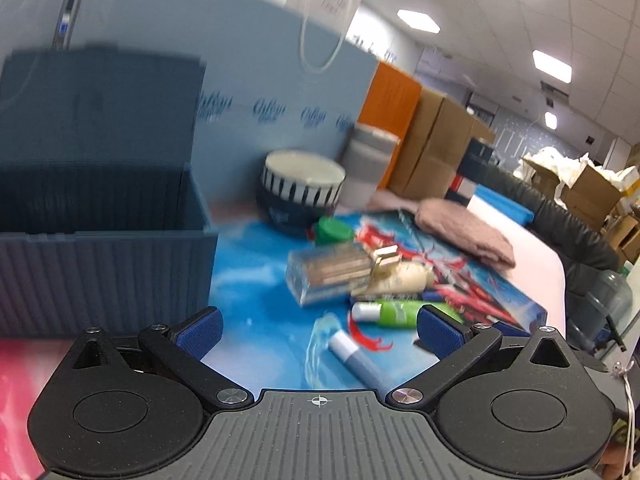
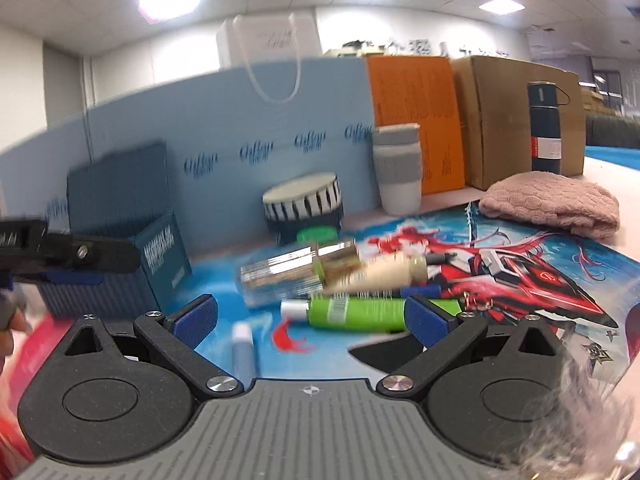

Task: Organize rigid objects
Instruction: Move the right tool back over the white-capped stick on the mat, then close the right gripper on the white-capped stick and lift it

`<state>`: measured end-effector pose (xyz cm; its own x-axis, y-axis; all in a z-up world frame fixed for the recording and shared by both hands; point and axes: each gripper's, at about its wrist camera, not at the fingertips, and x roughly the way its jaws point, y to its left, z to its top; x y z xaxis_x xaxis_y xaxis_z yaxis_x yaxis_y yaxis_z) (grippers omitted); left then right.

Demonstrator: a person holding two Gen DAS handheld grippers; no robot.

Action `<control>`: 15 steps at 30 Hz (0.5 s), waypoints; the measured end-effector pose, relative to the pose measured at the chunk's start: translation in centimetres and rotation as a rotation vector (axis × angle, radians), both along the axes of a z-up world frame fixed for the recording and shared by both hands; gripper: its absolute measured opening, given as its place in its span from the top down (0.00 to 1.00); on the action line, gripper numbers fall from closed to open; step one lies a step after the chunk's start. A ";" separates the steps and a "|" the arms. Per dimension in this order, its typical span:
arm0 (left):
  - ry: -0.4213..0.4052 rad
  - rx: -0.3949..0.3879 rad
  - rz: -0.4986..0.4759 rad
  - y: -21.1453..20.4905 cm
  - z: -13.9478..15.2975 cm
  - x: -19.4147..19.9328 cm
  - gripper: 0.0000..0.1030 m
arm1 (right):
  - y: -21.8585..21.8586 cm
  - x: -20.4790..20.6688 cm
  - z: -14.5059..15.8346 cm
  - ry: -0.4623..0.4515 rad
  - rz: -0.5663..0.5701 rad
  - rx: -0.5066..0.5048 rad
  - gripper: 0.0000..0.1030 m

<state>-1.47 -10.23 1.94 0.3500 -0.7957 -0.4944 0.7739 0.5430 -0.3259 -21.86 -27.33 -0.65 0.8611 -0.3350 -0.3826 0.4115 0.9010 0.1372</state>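
Note:
A pile of small items lies on the printed mat (image 1: 256, 304): a clear perfume bottle with a gold cap (image 1: 332, 276) (image 2: 292, 276), a cream bottle (image 1: 400, 276) (image 2: 388, 272), a green tube (image 1: 394, 314) (image 2: 352, 314), a small blue-grey stick (image 1: 356, 360) (image 2: 243, 350) and a green-lidded jar (image 1: 332, 230) (image 2: 316, 235). An open ribbed blue storage box (image 1: 100, 276) (image 2: 120, 256) stands at the left. My left gripper (image 1: 318, 332) is open and empty above the stick, beside the box. My right gripper (image 2: 310, 322) is open and empty, near the green tube. The left gripper (image 2: 64, 260) shows at the left edge of the right wrist view.
A striped bowl (image 1: 302, 188) (image 2: 304, 204) and a grey-sleeved cup (image 1: 370, 164) (image 2: 398, 172) stand behind the pile. A pink knitted cloth (image 1: 466, 236) (image 2: 552, 204) lies at the right. A blue board (image 2: 224, 136), an orange box (image 2: 416, 120), cardboard boxes (image 2: 504, 116) and a dark flask (image 2: 546, 128) line the back.

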 end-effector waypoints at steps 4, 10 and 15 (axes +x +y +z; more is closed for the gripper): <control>0.013 0.020 0.019 0.6 -0.2 0.2 0.00 | 0.3 0.3 -0.4 0.030 0.032 -0.002 0.04; 0.047 -0.012 0.028 1.1 0.0 0.9 0.00 | 1.6 1.4 -0.1 0.070 0.104 -0.032 0.05; 0.038 -0.030 0.040 1.6 0.6 0.9 0.00 | 2.9 3.6 -0.1 0.121 0.174 -0.056 0.06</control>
